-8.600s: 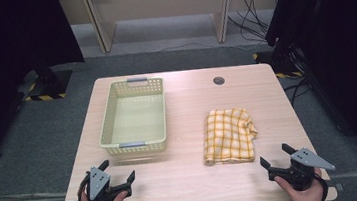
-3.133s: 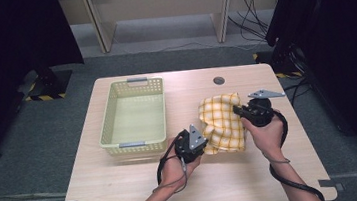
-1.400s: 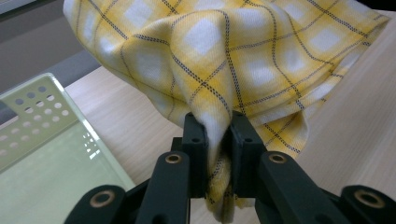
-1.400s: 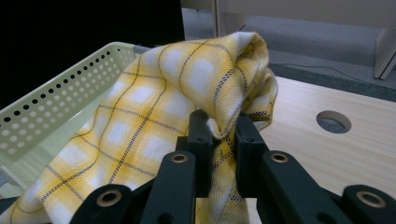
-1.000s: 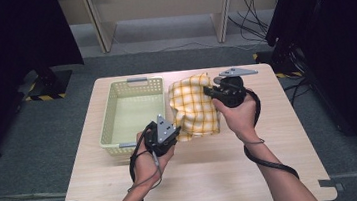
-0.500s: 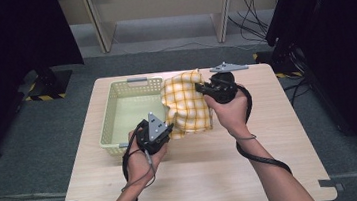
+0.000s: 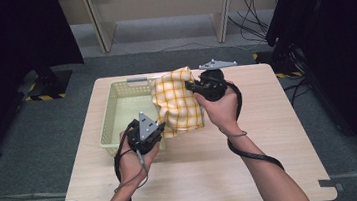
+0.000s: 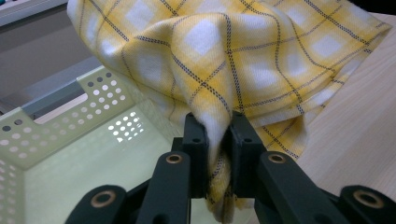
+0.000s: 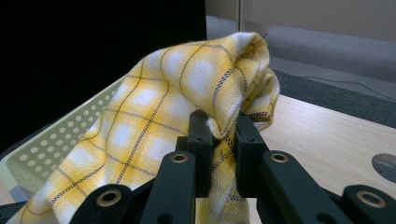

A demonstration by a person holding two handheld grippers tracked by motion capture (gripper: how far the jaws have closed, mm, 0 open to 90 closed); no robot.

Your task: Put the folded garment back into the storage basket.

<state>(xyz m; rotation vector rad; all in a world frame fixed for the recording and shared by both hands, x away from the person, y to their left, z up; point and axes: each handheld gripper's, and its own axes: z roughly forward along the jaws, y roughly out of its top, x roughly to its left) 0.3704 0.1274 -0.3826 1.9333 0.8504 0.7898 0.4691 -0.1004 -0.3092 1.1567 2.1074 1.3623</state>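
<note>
cloth: yellow checked cloth (image 7: 179, 105) is up off the bench (image 7: 270, 136) now, slung between the 2 claws. About 3 seconds back it was only just coming off the wood on the right half, now it hangs over the right rim of the basket (image 7: 117, 109).

left claw: left claw (image 7: 157, 132) is clamped narrow on a bunched fold at the cloth's near lower corner. In the left gripper view the fabric is pinched tight between both jaws (image 8: 219, 140) and the basket floor sits right below.

right claw: right claw (image 7: 188, 85) is pinched shut on the far upper edge, held higher than the left one. The right gripper view shows a fold squeezed between the jaws (image 9: 222, 135).

what changed: over the last second both hands slid the cloth leftward, from beside the basket to partly above it.

basket: pale green, perforated, nothing in it as far as I can see, on the left half of the bench.

what that means: looks like carry is nearly done imo. Most of the cloth still hangs outside the right wall, so I'd guess a bit more leftward travel, then lower and let go.
</note>
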